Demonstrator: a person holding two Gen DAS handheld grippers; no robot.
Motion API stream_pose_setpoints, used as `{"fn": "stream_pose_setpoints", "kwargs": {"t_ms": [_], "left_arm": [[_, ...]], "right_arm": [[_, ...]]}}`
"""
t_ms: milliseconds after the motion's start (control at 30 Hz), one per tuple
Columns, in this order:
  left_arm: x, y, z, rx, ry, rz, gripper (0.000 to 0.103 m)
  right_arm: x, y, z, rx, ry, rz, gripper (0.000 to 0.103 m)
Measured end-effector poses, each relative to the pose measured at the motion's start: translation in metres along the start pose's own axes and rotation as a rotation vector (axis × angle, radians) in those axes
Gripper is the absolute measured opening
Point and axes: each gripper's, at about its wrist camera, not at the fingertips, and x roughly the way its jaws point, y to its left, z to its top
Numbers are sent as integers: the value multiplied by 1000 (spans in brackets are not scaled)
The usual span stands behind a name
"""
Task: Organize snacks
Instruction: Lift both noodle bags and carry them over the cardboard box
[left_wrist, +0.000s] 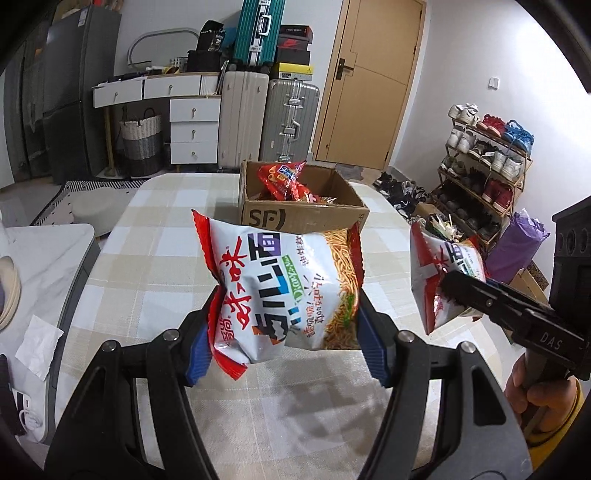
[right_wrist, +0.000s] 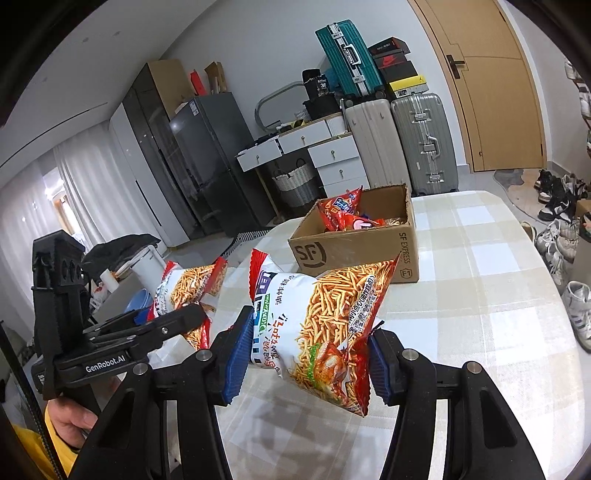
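In the left wrist view, my left gripper (left_wrist: 286, 332) is shut on a white and red noodle-snack bag (left_wrist: 280, 280), held above the table. At the right edge, my right gripper (left_wrist: 456, 291) is shut on a second bag of the same kind (left_wrist: 439, 266). The right wrist view shows that second bag (right_wrist: 317, 325) clamped between the right gripper's (right_wrist: 308, 358) blue pads. There the left gripper (right_wrist: 192, 317) and its bag (right_wrist: 188, 284) appear on the left. Behind both bags stands an open cardboard box (left_wrist: 303, 218) (right_wrist: 354, 251), with red snack bags (left_wrist: 282, 177) (right_wrist: 340, 210) inside.
The table wears a beige checked cloth (left_wrist: 147, 258) (right_wrist: 480, 295). A white side table (left_wrist: 48, 251) with a tissue stands to the left. Suitcases (left_wrist: 288, 118) and drawers line the far wall, and a shoe rack (left_wrist: 487, 166) stands at the right.
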Motion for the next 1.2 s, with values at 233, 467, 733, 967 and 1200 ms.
{"fn": "stream_pose_setpoints", "kwargs": {"t_ms": [233, 467, 733, 967, 1200], "left_arm": [[-11, 2, -3, -1, -11, 6, 64], [-29, 1, -7, 0, -32, 1, 64], [-28, 1, -3, 5, -24, -2, 64], [-16, 5, 16, 7, -26, -22, 64], [-3, 11, 59, 10, -69, -17, 64]], "right_arm": [[-10, 6, 1, -11, -12, -7, 55], [-10, 6, 0, -19, -16, -5, 55], [-4, -2, 4, -10, -16, -6, 55], [6, -5, 24, -24, -23, 1, 55], [22, -14, 83, -75, -53, -6, 55]]}}
